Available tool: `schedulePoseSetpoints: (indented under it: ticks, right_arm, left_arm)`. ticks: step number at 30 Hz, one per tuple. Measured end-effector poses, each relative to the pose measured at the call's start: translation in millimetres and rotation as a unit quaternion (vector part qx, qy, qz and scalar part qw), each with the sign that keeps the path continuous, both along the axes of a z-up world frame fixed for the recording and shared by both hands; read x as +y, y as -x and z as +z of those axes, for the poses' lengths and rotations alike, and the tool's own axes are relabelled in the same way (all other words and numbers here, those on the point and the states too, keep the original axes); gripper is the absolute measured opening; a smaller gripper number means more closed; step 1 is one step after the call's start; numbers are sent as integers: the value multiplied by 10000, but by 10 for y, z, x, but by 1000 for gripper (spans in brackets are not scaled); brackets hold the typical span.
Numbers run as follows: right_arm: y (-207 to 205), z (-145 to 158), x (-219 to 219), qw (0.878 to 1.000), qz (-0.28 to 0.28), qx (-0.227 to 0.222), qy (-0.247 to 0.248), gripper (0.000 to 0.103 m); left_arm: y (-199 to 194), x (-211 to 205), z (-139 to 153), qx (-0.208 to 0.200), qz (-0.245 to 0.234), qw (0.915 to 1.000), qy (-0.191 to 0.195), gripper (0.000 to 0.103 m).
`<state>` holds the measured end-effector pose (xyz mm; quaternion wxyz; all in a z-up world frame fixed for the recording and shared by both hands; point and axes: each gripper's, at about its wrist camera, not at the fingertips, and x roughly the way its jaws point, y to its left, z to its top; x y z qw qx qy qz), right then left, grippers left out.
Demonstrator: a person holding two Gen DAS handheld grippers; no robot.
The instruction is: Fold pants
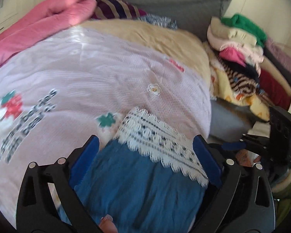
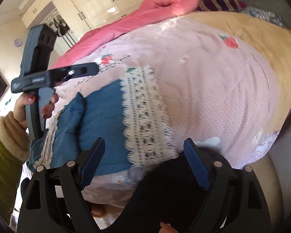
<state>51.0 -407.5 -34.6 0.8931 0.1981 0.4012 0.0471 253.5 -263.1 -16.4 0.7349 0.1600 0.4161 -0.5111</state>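
Claws (image 1: 145,155) (image 2: 143,155) open over pink bedspread (image 1: 87,73), wardrobe (image 2: 99,2) behind.

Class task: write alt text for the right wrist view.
Blue pants with white lace trim lie on a pink bedspread, beyond the open right gripper. At left, a hand holds the left gripper.

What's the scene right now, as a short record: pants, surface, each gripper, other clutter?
pants: blue pants with white lace trim, lying on the bed
surface: pale pink bedspread
left gripper: open, above the pants, holding nothing
right gripper: open, holding nothing
clutter: pile of clothes at the side, pink blanket behind
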Motion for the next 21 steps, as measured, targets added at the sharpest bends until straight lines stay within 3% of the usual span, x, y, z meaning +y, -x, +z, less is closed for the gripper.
schedulePoseSetpoints:
  ticks: [3,7,10,12,16,18,21]
  right_arm:
    - [-63,-71,27,9999,120,41,3,82]
    - [-281,-200,15,9995,49,314,16,82]
    - [-344,-335,-7,9985,36,552,-58,77]
    - [-356,-371,-6,9982,36,592,34,59]
    - [-350,-374,-14,9981,54,548,268,41]
    - [-333,-379,-48,9985,-2,532,163,33]
    - [-274,-357,-92,9986,-104,496,120,22]
  left_arm:
    - [-52,-228,-119,-83,-217,9993,-308,91]
    - [-98,-408,-272,-175,-657,9955,-653,77]
    - [-183,-503,-340,-55,-696,9951,-695,72]
    - [-212,-555,-377,0,-717,9951,-678,57]
    - [-242,-585,-471,-23,-634,9952,-751,19]
    - [-263,-562,-471,-123,-538,9956,-760,10]
    - [-289,-457,-361,-133,-438,9978,-484,6]
